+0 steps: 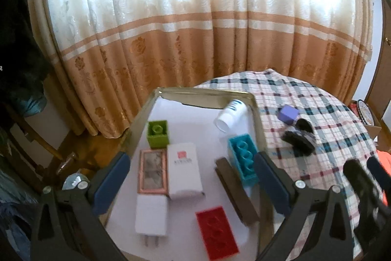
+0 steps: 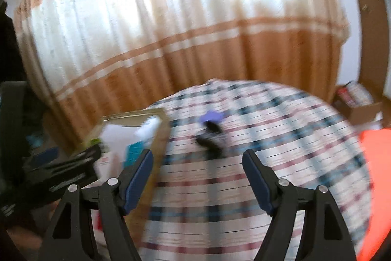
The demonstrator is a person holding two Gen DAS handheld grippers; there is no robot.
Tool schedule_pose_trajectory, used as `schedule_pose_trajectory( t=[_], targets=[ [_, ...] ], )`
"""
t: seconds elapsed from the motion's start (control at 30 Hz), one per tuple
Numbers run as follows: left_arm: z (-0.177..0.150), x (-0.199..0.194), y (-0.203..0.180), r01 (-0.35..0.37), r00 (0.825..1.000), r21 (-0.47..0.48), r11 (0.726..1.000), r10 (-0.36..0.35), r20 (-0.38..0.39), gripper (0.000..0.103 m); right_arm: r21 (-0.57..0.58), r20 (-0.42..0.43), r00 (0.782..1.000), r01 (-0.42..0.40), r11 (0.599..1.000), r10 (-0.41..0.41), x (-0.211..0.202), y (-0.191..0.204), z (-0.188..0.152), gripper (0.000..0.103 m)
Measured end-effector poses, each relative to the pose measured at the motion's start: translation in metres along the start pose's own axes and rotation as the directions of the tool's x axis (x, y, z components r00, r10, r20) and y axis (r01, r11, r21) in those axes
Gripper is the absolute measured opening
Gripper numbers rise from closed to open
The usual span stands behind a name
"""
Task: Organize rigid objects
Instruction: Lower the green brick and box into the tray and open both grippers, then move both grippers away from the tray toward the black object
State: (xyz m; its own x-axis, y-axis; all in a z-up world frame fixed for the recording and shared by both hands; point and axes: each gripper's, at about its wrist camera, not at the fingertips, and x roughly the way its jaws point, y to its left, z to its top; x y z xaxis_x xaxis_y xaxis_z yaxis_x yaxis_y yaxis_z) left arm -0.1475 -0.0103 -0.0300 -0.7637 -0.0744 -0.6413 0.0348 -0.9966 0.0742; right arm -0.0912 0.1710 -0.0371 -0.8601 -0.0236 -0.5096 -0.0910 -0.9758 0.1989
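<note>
A gold-rimmed tray with a white floor holds a green block, a pink framed box, a white box, a white charger, a red brick, a teal brick, a dark flat bar and a tipped white cup. My left gripper is open and empty above the tray. On the plaid cloth lie a purple cube and a black object. My right gripper is open and empty above the cloth; the purple cube and black object are blurred ahead of it.
The round table wears a plaid cloth, with a curtain behind. The tray lies left in the right wrist view. A cardboard box stands at the far right, an orange thing beside the table. The right gripper shows in the left wrist view.
</note>
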Motion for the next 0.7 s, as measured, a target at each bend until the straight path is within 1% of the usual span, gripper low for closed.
schedule_pose_trajectory(
  t=[0.07,0.17,0.33,0.4,0.5,0.63,0.7],
  targets=[
    [-0.007,-0.004,-0.006,0.020,1.000,-0.004,1.000,-0.020,0.000,0.102,0.005,0.042,0.997,0.060,0.998,-0.061,-0.007,-0.012,-0.003,0.079],
    [-0.018,-0.008,-0.018,0.041,0.999,-0.012,0.999,-0.041,0.003,0.102,0.007,0.094,0.989,0.118,0.993,-0.118,-0.016,-0.027,-0.005,0.082],
    [-0.035,-0.011,-0.036,0.039,0.999,0.008,0.999,-0.039,-0.005,0.102,-0.010,0.143,0.973,0.184,0.983,-0.181,-0.023,-0.042,-0.007,0.082],
    [-0.040,-0.013,-0.044,0.035,0.999,0.014,0.999,-0.035,0.001,0.102,-0.016,0.176,0.964,0.204,0.979,-0.198,-0.027,-0.047,-0.010,0.082],
    [-0.043,-0.014,-0.051,0.031,0.999,0.019,0.999,-0.031,0.017,0.102,-0.023,0.199,0.956,0.224,0.974,-0.215,-0.029,-0.050,-0.015,0.082],
    [-0.048,-0.016,-0.061,0.034,0.999,0.024,0.999,-0.034,0.028,0.102,-0.019,0.190,0.959,0.220,0.975,-0.212,-0.026,-0.056,-0.020,0.082],
    [-0.050,-0.017,-0.066,0.030,0.999,0.028,0.999,-0.031,0.043,0.102,0.000,0.200,0.957,0.216,0.976,-0.211,-0.029,-0.059,-0.020,0.082]
  ],
)
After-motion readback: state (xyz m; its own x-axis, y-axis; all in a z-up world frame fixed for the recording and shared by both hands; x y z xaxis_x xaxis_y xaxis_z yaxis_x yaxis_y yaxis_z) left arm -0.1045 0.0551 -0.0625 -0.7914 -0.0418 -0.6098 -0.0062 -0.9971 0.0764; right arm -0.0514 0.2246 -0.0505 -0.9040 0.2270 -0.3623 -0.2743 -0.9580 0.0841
